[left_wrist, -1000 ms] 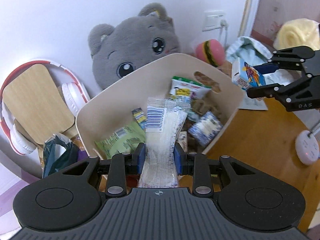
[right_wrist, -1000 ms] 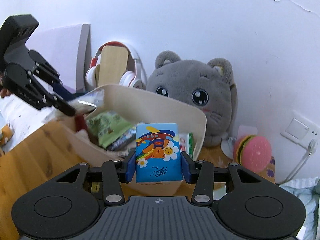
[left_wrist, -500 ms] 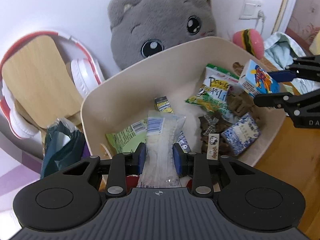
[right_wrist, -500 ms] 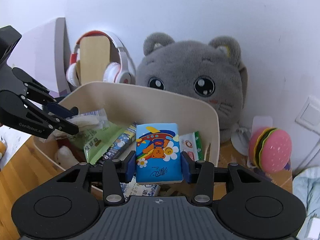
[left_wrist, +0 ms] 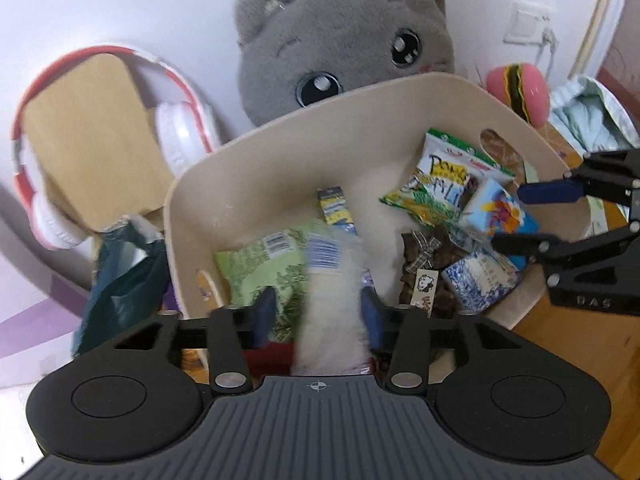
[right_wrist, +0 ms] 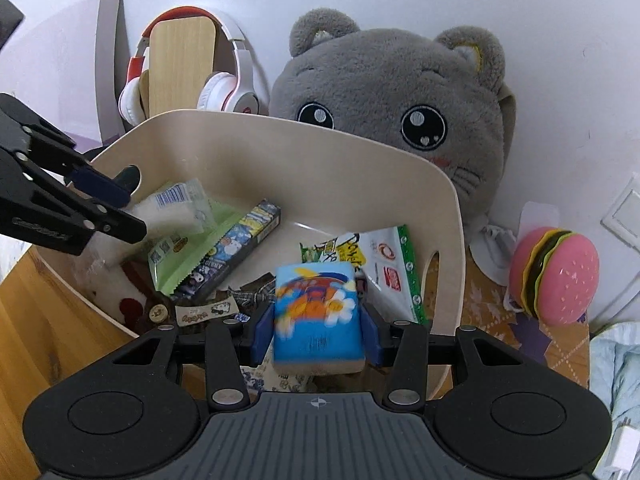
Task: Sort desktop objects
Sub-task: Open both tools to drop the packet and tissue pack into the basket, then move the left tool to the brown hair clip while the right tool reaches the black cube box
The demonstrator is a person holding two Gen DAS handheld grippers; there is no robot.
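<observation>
wooden desk (right_wrist: 36, 320), beige bin (right_wrist: 280, 148) against wall. left gripper (left_wrist: 318, 312) opening, white packet (left_wrist: 332, 304) slipping; right gripper (right_wrist: 318, 332) opening around blue tissue pack (right_wrist: 316, 316). releasing low over bin, clearing rim.

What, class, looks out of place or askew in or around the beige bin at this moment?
Nothing is spilled or damaged. The snacks in the beige bin lie jumbled at all angles, not in rows. Both packets look blurred between parted fingers: the white packet at the left gripper, the blue tissue pack at the right gripper.
</observation>
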